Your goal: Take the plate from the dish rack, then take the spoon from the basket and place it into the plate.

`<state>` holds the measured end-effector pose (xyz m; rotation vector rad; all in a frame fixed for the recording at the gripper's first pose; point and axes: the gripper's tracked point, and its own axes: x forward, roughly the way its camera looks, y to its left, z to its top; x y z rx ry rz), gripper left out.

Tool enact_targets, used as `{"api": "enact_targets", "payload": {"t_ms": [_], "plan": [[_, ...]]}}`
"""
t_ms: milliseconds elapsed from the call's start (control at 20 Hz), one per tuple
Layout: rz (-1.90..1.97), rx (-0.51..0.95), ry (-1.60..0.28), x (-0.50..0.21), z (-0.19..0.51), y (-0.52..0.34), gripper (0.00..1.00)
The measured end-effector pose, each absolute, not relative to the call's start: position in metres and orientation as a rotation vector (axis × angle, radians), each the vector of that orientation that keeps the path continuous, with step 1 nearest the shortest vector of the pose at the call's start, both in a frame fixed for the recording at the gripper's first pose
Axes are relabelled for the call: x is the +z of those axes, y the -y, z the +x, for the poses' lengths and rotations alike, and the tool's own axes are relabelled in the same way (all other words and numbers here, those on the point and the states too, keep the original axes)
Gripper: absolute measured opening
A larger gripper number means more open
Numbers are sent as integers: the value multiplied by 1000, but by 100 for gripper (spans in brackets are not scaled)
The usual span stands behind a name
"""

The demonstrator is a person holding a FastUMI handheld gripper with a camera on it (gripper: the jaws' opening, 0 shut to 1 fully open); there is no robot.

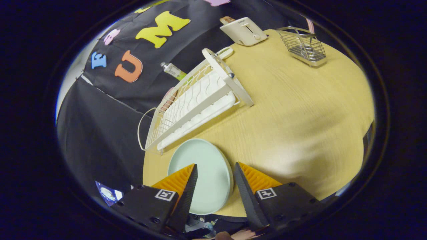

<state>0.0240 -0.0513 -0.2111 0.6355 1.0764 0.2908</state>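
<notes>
Gripper [215, 168] w/ orange ribbed fingers wide apart, holding nothing. Pale green round plate [208, 176] lies flat on wooden table [293, 110], lower centre, between fingers. White wire dish rack [193, 106] just beyond. Wire basket [303, 45] upper right, contents unclear.

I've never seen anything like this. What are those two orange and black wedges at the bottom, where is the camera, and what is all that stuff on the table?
The wedges are the two fingers of hand-held tongs; a person carries them, no robot arm. The camera rides on the tongs and looks forward along the fingers, so the round picture bends everything. The fingers stand apart, open, holding nothing. Between and just ahead of them a pale green plate lies flat on the wooden table. Beyond it stands a white dish rack. Farther off are a white toaster and a wire basket; I cannot make out for sure what lies in it.
</notes>
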Motion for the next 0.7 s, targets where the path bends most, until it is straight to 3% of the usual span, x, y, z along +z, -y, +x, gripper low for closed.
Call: {"api": "enact_targets", "payload": {"t_ms": [350,700], "plan": [[283,204,-716,-160,26,127,95],[185,40,-402,-114,33,243,100]]}}
